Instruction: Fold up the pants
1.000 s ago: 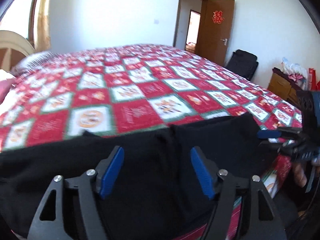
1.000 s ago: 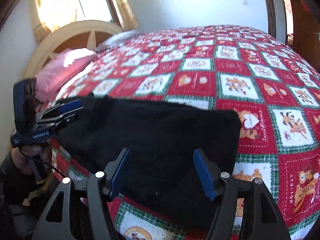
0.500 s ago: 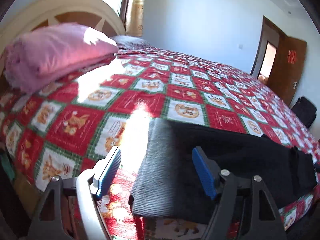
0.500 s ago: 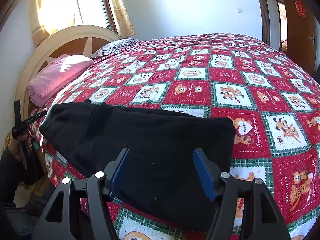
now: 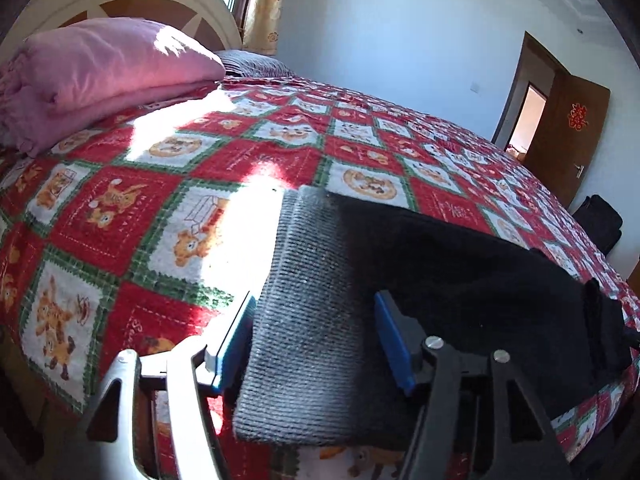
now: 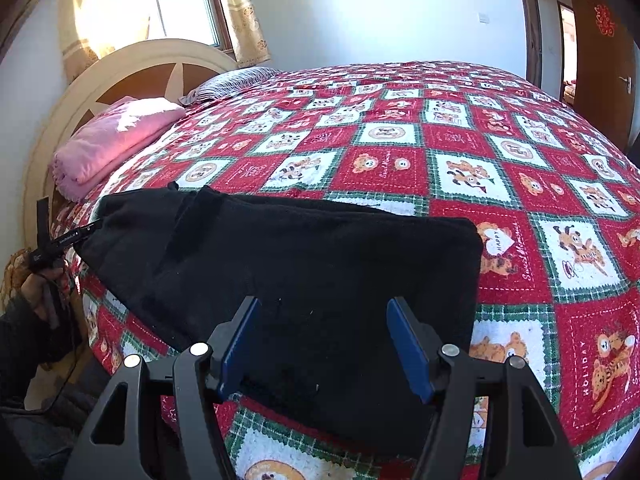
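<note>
Black knit pants [image 6: 288, 272] lie flat along the near edge of the bed [image 6: 460, 144], on its red, green and white patchwork quilt, their long axis running sideways across both views. One end sits under the left gripper [image 5: 314, 344], where sunlight turns the ribbed fabric grey; the other end, with a square corner, lies just ahead of the right gripper [image 6: 324, 344].

Each gripper faces its own end of the garment, so neither is clearly nearer overall. The left fingers [image 5: 232, 336] stand spread apart, straddling the sunlit end with one finger just off its outer edge over the quilt, holding nothing. The right fingers [image 6: 408, 348] are likewise spread and empty, poised low above the cloth near the bed's edge.

Both tools point across the bed, roughly square to the garment's length. The likely next move is closing on each end to bring one over the other.

A pink folded blanket [image 5: 104, 68] rests by the headboard [image 6: 132, 68], well apart.
</note>
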`<control>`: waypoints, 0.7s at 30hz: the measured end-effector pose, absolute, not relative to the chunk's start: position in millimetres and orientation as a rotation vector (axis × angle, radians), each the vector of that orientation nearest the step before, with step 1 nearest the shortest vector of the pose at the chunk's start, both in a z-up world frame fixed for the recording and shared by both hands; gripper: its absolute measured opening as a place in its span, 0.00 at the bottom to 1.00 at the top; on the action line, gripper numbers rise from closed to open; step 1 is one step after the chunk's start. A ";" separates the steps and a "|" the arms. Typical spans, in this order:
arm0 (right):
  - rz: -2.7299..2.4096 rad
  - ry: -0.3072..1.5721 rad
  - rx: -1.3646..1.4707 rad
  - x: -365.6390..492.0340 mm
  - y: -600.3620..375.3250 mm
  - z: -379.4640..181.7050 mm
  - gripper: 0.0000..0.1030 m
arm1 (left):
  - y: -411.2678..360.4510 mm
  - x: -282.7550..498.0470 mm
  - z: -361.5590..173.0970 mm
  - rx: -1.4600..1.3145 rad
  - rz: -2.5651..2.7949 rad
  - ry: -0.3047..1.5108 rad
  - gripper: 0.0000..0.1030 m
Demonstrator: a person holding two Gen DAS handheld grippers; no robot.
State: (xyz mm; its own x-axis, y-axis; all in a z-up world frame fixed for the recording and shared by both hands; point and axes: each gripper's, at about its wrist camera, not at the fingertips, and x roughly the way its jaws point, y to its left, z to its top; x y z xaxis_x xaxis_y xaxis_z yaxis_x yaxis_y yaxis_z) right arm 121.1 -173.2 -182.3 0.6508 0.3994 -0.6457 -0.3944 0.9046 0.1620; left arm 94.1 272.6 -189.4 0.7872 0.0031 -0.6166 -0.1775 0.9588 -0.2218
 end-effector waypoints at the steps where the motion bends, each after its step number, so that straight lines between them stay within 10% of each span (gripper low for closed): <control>1: 0.451 0.731 0.005 120.6 -172.9 -181.5 0.65 | 274.4 92.5 -189.1 -0.286 0.084 0.657 0.51; 4: 0.448 0.723 0.007 119.4 -174.2 -179.5 0.65 | 281.6 87.6 -184.6 -0.360 0.003 0.638 0.22; 21: 0.393 0.679 0.057 118.3 -193.9 -161.2 0.65 | 190.2 58.0 -67.3 -0.317 -0.281 0.373 0.21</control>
